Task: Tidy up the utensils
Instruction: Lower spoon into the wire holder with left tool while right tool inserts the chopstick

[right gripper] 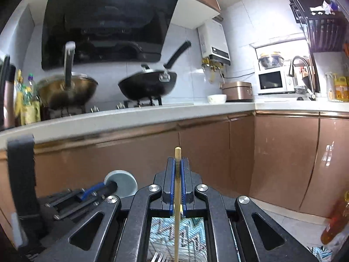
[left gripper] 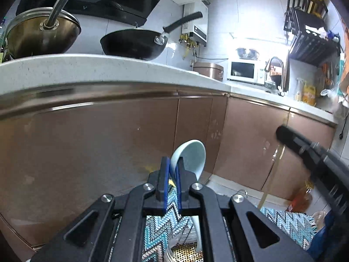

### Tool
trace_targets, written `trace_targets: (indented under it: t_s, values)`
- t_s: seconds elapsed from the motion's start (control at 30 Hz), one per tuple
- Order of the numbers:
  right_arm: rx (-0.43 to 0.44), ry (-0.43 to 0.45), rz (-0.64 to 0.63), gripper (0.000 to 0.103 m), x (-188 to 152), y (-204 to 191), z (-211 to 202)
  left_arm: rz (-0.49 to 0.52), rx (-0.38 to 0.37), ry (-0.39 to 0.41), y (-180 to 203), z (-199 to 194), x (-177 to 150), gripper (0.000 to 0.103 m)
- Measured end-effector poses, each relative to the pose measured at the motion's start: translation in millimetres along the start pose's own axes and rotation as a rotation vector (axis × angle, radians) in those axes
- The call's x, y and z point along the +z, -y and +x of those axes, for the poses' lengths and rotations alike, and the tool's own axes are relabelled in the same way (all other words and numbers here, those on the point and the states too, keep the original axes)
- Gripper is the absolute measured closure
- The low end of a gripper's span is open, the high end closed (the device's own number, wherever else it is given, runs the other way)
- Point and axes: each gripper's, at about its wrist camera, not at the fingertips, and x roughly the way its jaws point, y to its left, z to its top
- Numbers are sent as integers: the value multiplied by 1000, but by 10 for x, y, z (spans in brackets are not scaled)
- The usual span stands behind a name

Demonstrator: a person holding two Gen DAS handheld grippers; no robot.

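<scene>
- The left gripper (left gripper: 172, 166) has its jaws drawn narrow on a pale blue ceramic spoon (left gripper: 189, 156); the bowl rises above and just right of the fingertips, hollow side to the camera; the white handle runs down between the arms towards the zigzag mat (left gripper: 157, 229) below.
- The right gripper (right gripper: 178, 166) clamps a thin wooden chopstick (right gripper: 177, 187) between its blue pads (right gripper: 172, 174); the stick stands upright, its tip poking above the fingertips, its length dropping past the mat.
- In the right wrist view the left gripper shows at lower left, the spoon's bowl at its end.
- Beyond both stand brown cabinet doors (right gripper: 205, 157) under the white counter edge (right gripper: 130, 118).
- Farther, on the counter: a brass wok (right gripper: 67, 89), a black wok (right gripper: 148, 85), a white bowl (right gripper: 217, 98) and a microwave (right gripper: 274, 81) in the corner.
</scene>
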Motion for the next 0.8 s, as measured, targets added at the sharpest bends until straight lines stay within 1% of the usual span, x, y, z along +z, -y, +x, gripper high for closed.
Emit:
trace_targets:
  t_s: [0.07, 0.17, 0.2, 0.23, 0.27, 0.3, 0.37, 0.53, 0.73, 0.8]
  values:
    - [6, -29, 3, 98, -175, -3, 28, 9, -6, -3, 32, 24, -72, 97]
    - [2, -59, -27, 96, -338, -46, 18, 9, -10, 9, 22, -12, -145, 94]
    - [0, -67, -32, 90, -365, -52, 3, -1, -13, 4, 1, -24, -165, 93]
    - [-4, -79, -33, 85, -391, -50, -31, -12, -25, -7, -16, -37, -169, 89]
    - [-6, -85, -32, 75, -401, -48, -63, -23, -39, -18, -37, -63, -168, 84]
    - [-10, -88, -32, 73, -398, -46, -91, -33, -49, -23, -60, -112, -153, 82]
    - [-20, -91, -37, 73, -360, -47, -217, -46, -53, -20, -105, -242, -99, 76]
    - [-23, -90, -47, 72, -198, -123, -615, -40, -54, 6, -176, -711, 82, 69]
    - [-22, -104, -33, 72, -46, -207, -1198, -15, -50, -5, -234, -1384, 194, 68]
    - [2, -117, -22, 72, -1, -218, -1426, -7, -50, -19, -246, -1636, 200, 68]
